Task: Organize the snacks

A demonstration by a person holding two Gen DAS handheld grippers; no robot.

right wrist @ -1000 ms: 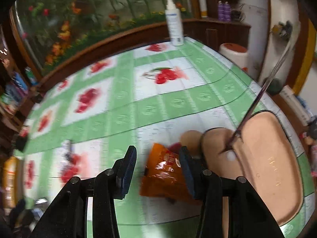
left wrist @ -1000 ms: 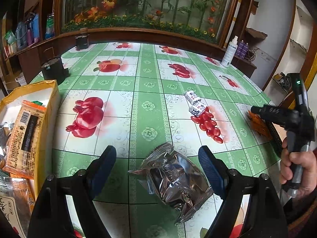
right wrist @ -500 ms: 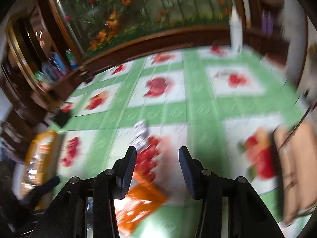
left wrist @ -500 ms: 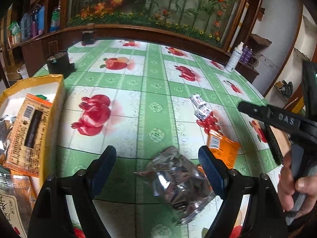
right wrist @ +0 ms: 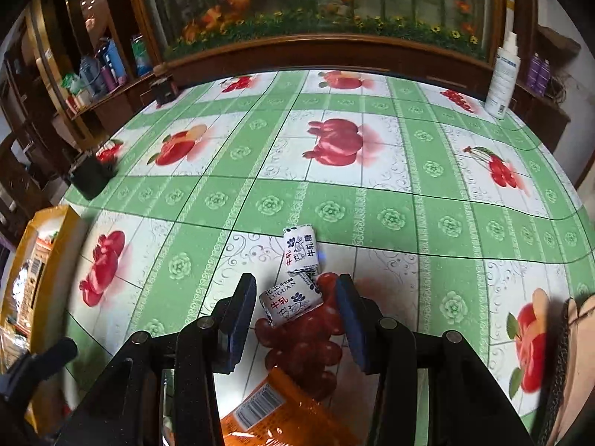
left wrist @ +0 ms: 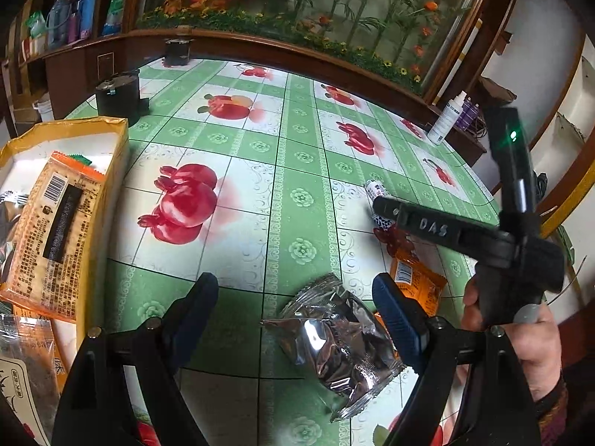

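Observation:
My left gripper (left wrist: 293, 293) hangs open over the fruit-print tablecloth. A crumpled silver foil packet (left wrist: 334, 338) lies below and between its fingers, nearer the right one, untouched. An orange snack packet (left wrist: 416, 282) lies just right of it. My right gripper (right wrist: 295, 297), held by a hand (left wrist: 535, 345), stands open above two small white candy packets. The nearer candy (right wrist: 292, 303) shows between its pads without contact, and the second candy (right wrist: 300, 249) lies just beyond. The orange packet (right wrist: 267, 412) is underneath that gripper's body.
A yellow box (left wrist: 111, 156) with several snack packs stands at the left edge. Two black containers (left wrist: 119, 93) sit at the far left of the table, and a white spray bottle (right wrist: 502, 81) at the far right. A brown mat (right wrist: 580, 334) lies at the right edge.
The right gripper swept left from the table's right edge to above the white candies. The orange packet now lies beside the silver one. The left gripper rolled slightly in place.

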